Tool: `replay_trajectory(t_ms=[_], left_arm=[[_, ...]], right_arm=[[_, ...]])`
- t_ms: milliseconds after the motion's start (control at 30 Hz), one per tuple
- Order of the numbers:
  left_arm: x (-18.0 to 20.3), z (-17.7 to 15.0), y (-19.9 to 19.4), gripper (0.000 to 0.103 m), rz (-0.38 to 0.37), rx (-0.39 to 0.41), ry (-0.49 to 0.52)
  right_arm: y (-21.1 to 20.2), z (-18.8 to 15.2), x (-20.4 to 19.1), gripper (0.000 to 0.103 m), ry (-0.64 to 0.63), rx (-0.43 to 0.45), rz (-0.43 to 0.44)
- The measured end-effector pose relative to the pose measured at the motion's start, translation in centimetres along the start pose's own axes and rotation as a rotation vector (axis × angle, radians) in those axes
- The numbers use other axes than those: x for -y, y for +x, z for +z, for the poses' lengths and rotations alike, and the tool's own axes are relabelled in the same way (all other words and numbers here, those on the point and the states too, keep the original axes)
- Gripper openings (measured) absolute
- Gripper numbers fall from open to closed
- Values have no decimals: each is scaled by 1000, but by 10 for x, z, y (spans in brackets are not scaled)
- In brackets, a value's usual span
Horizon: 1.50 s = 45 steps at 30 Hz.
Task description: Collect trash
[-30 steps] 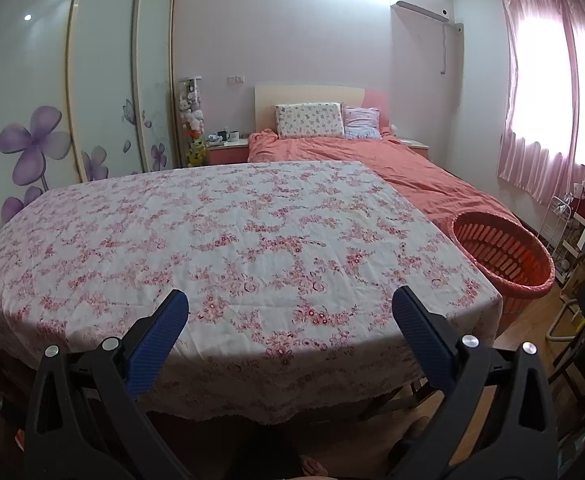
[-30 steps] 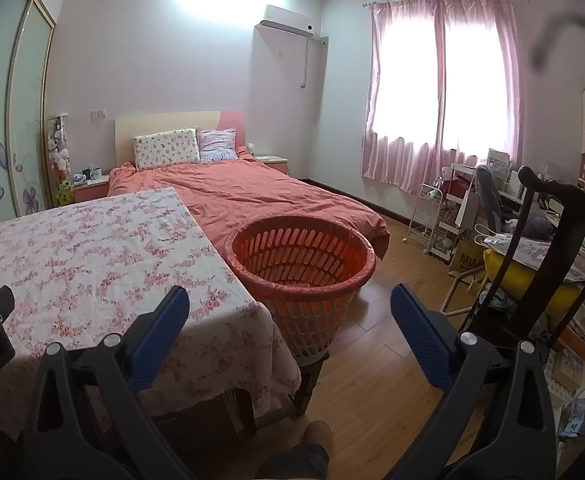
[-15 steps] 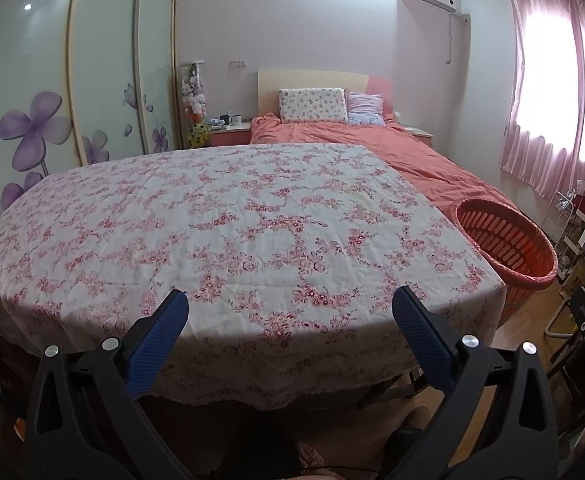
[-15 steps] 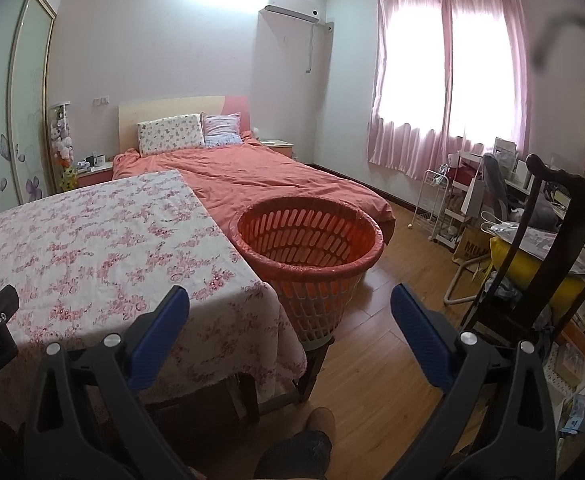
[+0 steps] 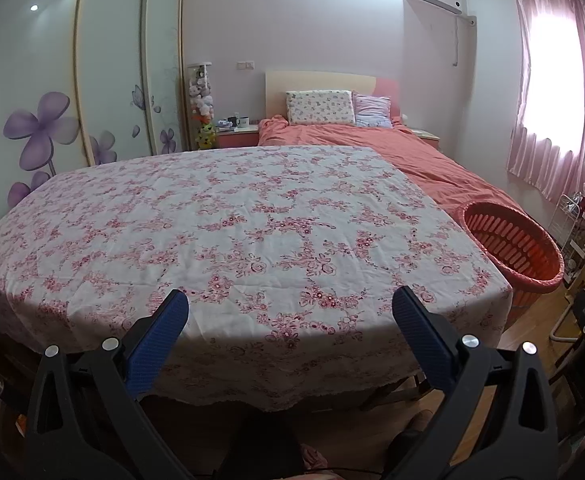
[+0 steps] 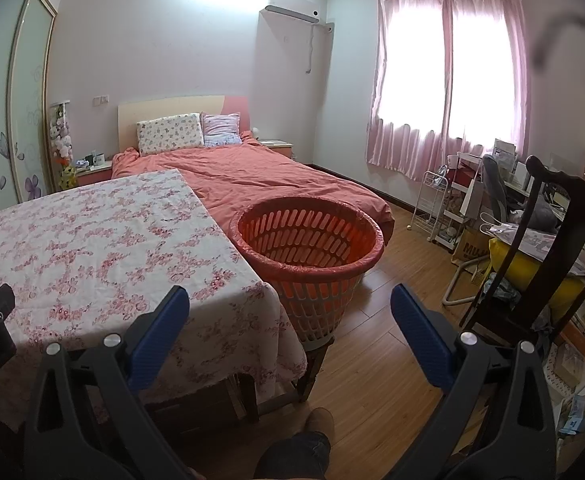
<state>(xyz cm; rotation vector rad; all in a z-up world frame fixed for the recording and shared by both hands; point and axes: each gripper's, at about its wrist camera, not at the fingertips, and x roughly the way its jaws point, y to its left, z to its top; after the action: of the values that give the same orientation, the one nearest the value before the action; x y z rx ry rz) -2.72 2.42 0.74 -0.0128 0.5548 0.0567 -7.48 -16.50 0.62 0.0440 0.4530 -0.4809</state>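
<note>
So far I see no trash at all: the table (image 5: 252,220), under its floral cloth, carries nothing in either view, and the part of the orange laundry basket (image 6: 308,240) that I can see into holds nothing either. I judge the task is either not begun or already finished; I cannot tell which.

My left gripper (image 5: 290,312) hangs over the table's near edge with its blue pads spread wide and nothing between them. My right gripper (image 6: 290,308) is likewise wide apart and empty, aimed past the table's right corner toward the basket, which stands just beside that corner on a low stool.

For the next move I would search: sweep both cameras across the wooden floor (image 6: 372,360) to the right of the table and toward the cluttered shelves.

Counted: one table, one basket, one bed (image 6: 252,176) behind the table with two pillows, one dark chair (image 6: 552,240) well right of the table, two grippers, no trash in view.
</note>
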Motion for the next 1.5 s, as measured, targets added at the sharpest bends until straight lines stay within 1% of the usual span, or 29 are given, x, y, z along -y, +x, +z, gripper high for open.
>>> replay_trajectory(t_ms=[267, 700, 1067, 1500], left_arm=[[1, 0, -4, 100, 12, 13, 6], [-3, 4, -11, 100, -8, 42, -30], [-1, 7, -12, 100, -12, 58, -25], [5, 6, -11, 100, -27, 50, -8]], right_arm=[[0, 0, -1, 98, -1, -1, 0], [-3, 0, 0, 98, 1, 9, 2], [-4, 1, 0, 98, 3, 12, 2], [-5, 2, 0, 98, 3, 10, 3]])
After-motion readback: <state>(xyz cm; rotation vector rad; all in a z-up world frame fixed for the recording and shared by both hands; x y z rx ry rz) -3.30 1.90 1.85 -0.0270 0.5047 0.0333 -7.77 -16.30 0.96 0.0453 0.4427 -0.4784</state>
